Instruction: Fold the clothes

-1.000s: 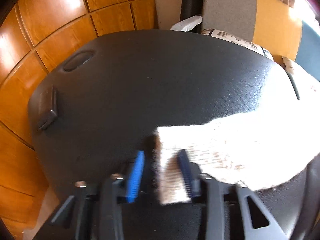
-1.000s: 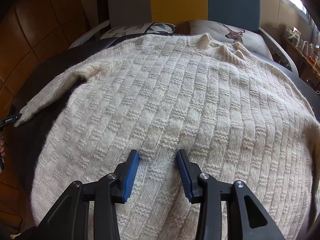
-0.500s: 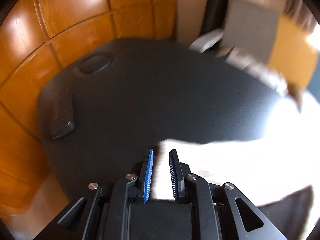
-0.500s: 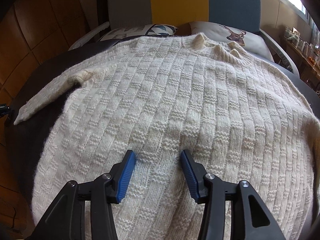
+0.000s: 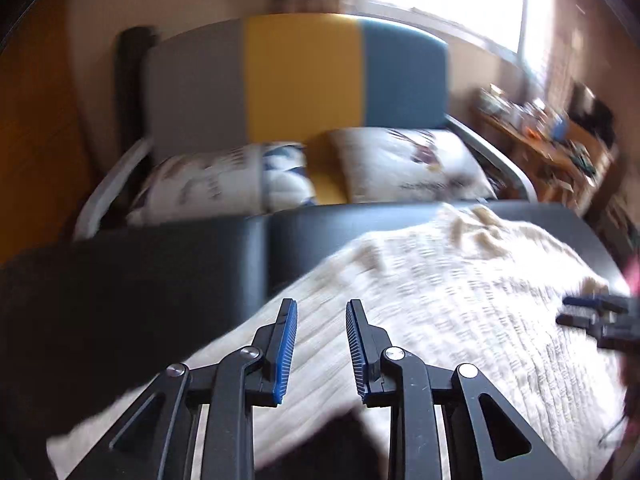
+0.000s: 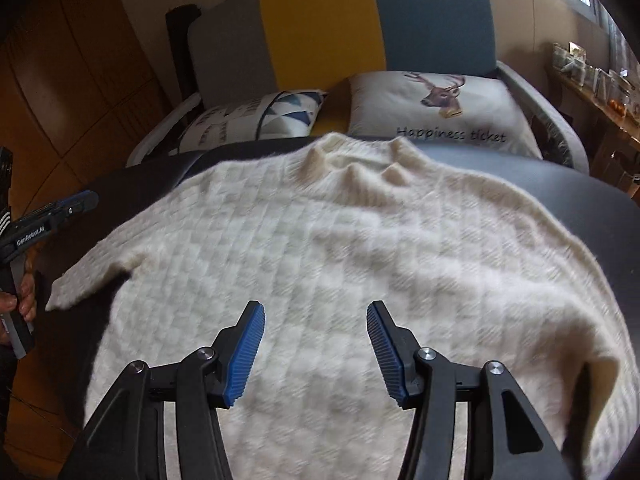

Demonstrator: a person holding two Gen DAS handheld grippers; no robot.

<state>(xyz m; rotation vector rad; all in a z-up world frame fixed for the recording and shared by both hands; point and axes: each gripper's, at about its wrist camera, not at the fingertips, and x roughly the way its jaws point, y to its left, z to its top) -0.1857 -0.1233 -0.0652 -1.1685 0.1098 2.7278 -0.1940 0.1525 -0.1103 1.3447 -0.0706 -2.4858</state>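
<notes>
Cream basket-knit sweater (image 6: 320,248), flat on black table (image 6: 580,200). Left gripper (image 5: 321,346), right gripper (image 6: 316,350): both spread, empty. Advice: pinch sleeve cuff (image 6: 76,290) fully, fold inward.

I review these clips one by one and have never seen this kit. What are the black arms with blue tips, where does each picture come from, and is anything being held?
No robot here: a person carries a handheld two-finger gripper in each hand, each with a fisheye camera looking along its blue-padded fingers. One picture comes from the left gripper, the other from the right gripper. Each also catches the other tool at its edge; the right view shows the person's hand gripping the left one. A cream knitted sweater lies spread flat on a dark padded surface, neck toward a sofa with two cushions, one bearing a deer. Both sets of jaws stand open above the knit; nothing is held.
</notes>
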